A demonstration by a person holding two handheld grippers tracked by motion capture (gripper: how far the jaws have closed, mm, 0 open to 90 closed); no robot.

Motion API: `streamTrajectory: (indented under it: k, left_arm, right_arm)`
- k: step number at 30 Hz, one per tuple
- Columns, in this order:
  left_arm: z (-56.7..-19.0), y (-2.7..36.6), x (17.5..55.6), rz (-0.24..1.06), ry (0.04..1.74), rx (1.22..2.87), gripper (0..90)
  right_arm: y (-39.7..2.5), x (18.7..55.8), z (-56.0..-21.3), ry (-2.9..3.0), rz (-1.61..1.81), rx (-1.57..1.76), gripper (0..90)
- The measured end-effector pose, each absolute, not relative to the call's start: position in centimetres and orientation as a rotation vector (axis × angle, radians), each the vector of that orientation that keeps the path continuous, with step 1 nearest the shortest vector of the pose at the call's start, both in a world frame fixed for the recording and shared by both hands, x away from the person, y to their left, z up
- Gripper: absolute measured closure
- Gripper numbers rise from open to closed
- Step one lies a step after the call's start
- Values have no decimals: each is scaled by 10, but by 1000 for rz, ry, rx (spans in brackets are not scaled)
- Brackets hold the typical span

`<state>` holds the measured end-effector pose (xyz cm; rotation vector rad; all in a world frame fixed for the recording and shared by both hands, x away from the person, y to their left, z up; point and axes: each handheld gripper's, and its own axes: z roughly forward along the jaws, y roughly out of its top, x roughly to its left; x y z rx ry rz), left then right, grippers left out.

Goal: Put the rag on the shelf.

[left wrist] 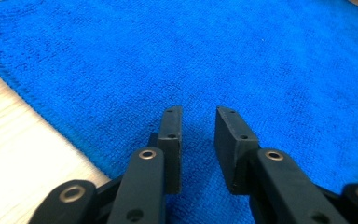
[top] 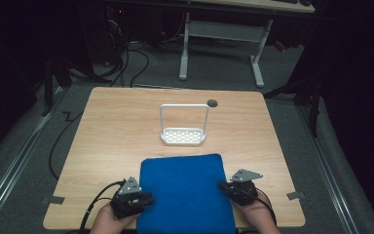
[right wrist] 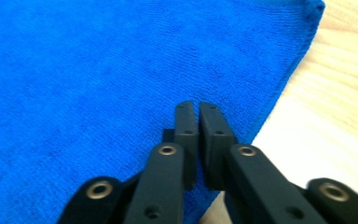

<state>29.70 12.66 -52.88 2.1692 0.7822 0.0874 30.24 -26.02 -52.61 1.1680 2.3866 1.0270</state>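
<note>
A blue towel (top: 185,195) lies flat at the front middle of the wooden table (top: 112,131), its near end reaching the table's front edge. My left gripper (top: 147,199) rests at the towel's left edge, held by a hand. In the left gripper view the towel (left wrist: 214,56) spreads under my left gripper (left wrist: 198,112), whose jaws stand a little apart with nothing between them. My right gripper (top: 223,185) sits at the towel's right edge. Seen in the right gripper view, my right gripper (right wrist: 198,106) has its jaws together just over the towel (right wrist: 98,70) near its border.
A white slotted rack (top: 183,136) with a tall hoop handle stands beyond the towel at mid-table. A dark round hole (top: 212,103) sits behind it. Grey tape marks (top: 295,195) lie near both front corners. Desk legs and cables stand on the floor beyond.
</note>
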Motion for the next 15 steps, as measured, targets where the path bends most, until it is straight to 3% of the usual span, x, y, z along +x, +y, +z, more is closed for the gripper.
streamTrajectory:
  k: [6, 9, 11, 15]
  left_arm:
    - [-524, 142, 309, 194, 878, 2077, 615]
    - [-524, 152, 324, 249, 972, 2016, 566]
    - [-525, 157, 336, 268, 1031, 1986, 480]
    - [-527, 155, 359, 283, 1103, 1957, 447]
  right_arm:
    - [-261, 305, -522, 2352, 1107, 1161, 736]
    - [-261, 306, -523, 2340, 1113, 1150, 718]
    - [-261, 307, -523, 2332, 1115, 1152, 699]
    - [-261, 309, -522, 2321, 1135, 1162, 705]
